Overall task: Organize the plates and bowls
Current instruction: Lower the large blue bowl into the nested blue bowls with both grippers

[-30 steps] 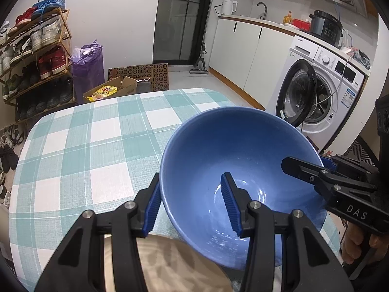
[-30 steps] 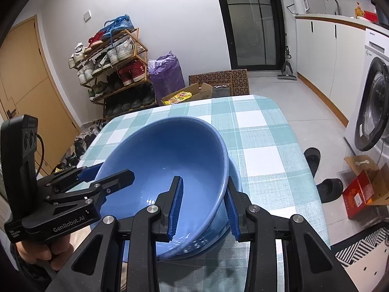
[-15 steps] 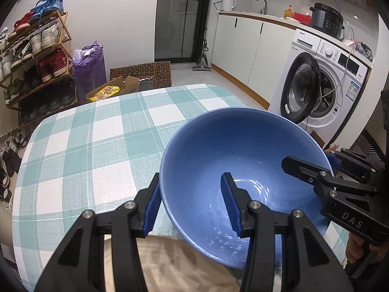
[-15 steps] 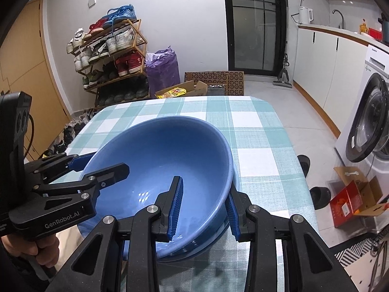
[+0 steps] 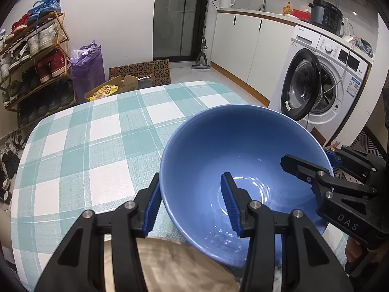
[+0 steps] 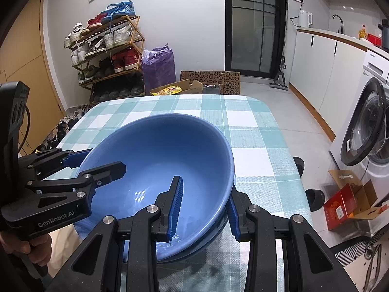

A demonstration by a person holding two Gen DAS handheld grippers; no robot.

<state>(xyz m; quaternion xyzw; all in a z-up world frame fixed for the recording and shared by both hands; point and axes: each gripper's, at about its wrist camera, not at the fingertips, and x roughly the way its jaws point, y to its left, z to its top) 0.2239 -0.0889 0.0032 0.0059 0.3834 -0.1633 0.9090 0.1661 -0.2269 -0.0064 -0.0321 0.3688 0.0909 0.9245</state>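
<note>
A big blue bowl (image 5: 243,150) (image 6: 155,150) hangs tilted over the checked table (image 5: 97,146), near its front edge. My left gripper (image 5: 192,202) is shut on the bowl's left rim, one pad inside and one outside. My right gripper (image 6: 205,204) is shut on the opposite rim in the same way. Each gripper shows in the other's view: the right gripper (image 5: 313,160), the left gripper (image 6: 97,164). Directly under the held bowl sits a second blue bowl (image 6: 214,233), only its rim showing. A hand holds each gripper's handle.
A beige rounded thing (image 5: 170,267), blurred, lies under my left gripper. Behind the table stand a shoe rack (image 6: 109,56), a purple bag (image 6: 158,65) and cardboard boxes (image 6: 175,88). A washing machine (image 5: 316,85) and slippers (image 6: 313,194) are on the right.
Both grippers keep their hold on the blue bowl. The right wrist has rolled a little and the bowl's tilt has shifted slightly with it; otherwise nothing moved.
</note>
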